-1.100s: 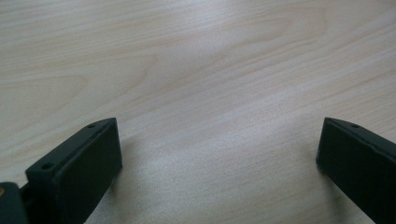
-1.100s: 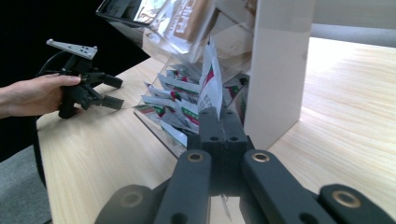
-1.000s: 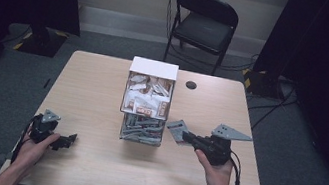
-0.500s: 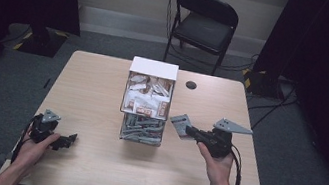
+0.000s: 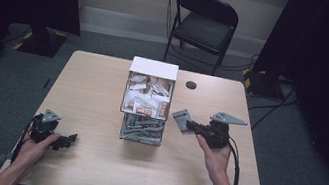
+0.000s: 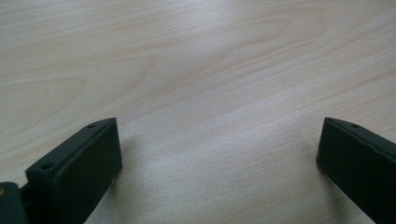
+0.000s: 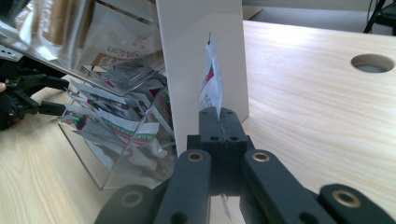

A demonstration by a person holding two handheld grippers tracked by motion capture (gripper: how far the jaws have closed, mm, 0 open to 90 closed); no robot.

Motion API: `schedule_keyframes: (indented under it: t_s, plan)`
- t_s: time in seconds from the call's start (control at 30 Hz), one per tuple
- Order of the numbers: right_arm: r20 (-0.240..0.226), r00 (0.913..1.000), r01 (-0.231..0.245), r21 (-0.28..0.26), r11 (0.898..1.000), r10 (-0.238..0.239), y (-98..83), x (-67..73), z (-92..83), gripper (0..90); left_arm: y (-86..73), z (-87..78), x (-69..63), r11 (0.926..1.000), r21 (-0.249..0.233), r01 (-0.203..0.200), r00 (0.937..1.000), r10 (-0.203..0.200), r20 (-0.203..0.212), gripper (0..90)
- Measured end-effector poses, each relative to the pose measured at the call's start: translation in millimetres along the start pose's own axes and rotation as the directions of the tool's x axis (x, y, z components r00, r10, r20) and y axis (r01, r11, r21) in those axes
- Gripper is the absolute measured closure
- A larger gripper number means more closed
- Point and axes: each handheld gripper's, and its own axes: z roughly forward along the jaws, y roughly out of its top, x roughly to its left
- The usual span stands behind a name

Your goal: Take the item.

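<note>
Beside the clear plastic dispenser (image 5: 146, 104) at the middle of the pale wood-grain bench (image 5: 102, 87), a thin, glossy sachet (image 7: 208, 79) is being pinched edge-on by the right gripper (image 5: 189, 124), its jaws closed tight on the lower edge. The slick, floppy packet is judged likely to slip or buckle against the dispenser's white side wall if pushed. More crinkled sachets are lying heaped in the lower bin. Near the bench's front corner, the left gripper (image 5: 69, 138) is being held with matte black jaws wide, empty.
</note>
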Motion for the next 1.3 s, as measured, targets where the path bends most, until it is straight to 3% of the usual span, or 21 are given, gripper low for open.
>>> schedule_keyframes:
  t_s: [0.5, 0.87, 1.2, 1.3]
  plan:
    - [0.003, 0.9981, -0.062, 0.057, 0.996, 0.062, -16.2, -15.6, 27.5, 90.0, 0.0, 0.1, 0.0, 1.0000, 0.000, 0.000, 1.0000, 0.000, 0.000, 0.0]
    - [0.039, 0.9953, -0.092, 0.117, 0.989, 0.088, -31.5, -29.5, 40.2, 90.0, 0.1, 0.2, 0.0, 1.0000, 0.000, 0.000, 1.0000, 0.000, 0.001, 0.0]
    - [0.054, 0.9897, -0.139, 0.125, 0.982, 0.133, -33.5, -41.6, 47.7, 90.0, 0.1, 0.2, 0.0, 1.0000, 0.000, 0.000, 1.0000, 0.000, 0.001, 0.0]
    - [0.072, 0.9899, -0.131, 0.138, 0.982, 0.122, -35.3, -44.0, 51.6, 90.0, 0.1, 0.2, 0.0, 1.0000, 0.000, 0.000, 1.0000, 0.000, 0.001, 0.0]
